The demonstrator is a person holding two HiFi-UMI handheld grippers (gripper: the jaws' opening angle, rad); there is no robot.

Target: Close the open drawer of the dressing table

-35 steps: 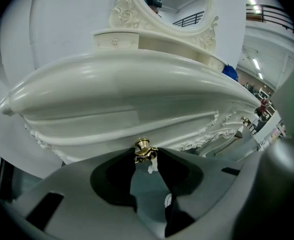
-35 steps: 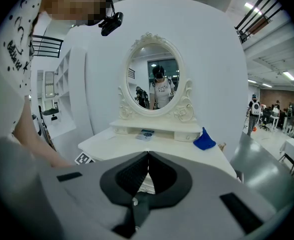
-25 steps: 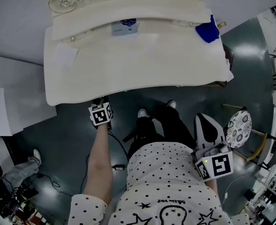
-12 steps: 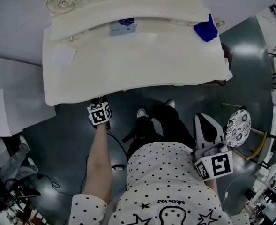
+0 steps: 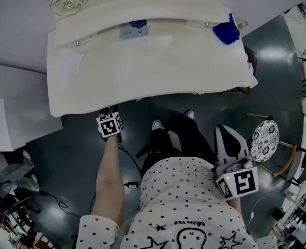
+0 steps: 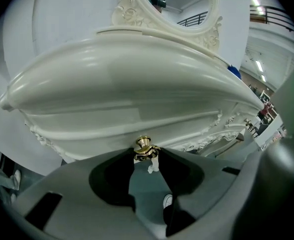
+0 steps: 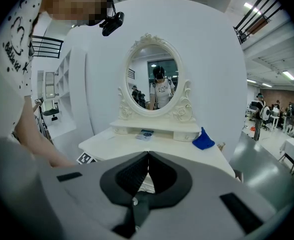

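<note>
The drawer (image 6: 112,121) sat under the counter's (image 5: 153,71) front edge, its long front running side to side and its gold knob (image 6: 144,145) pointing at the person. The left gripper's (image 6: 147,156) jaws had just been opening, with the knob between their tips. The right gripper's (image 7: 147,156) jaws were together, empty

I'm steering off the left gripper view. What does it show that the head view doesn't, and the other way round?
Only the left gripper view: the brass knob on the drawer front. It sits between the tips of the left gripper, whose jaws have just been opening.
Only the head view: the person's shoes, the right gripper beside the person's body, and a patterned seat.
Both: the dressing table and the blue cloth near its right end.
</note>
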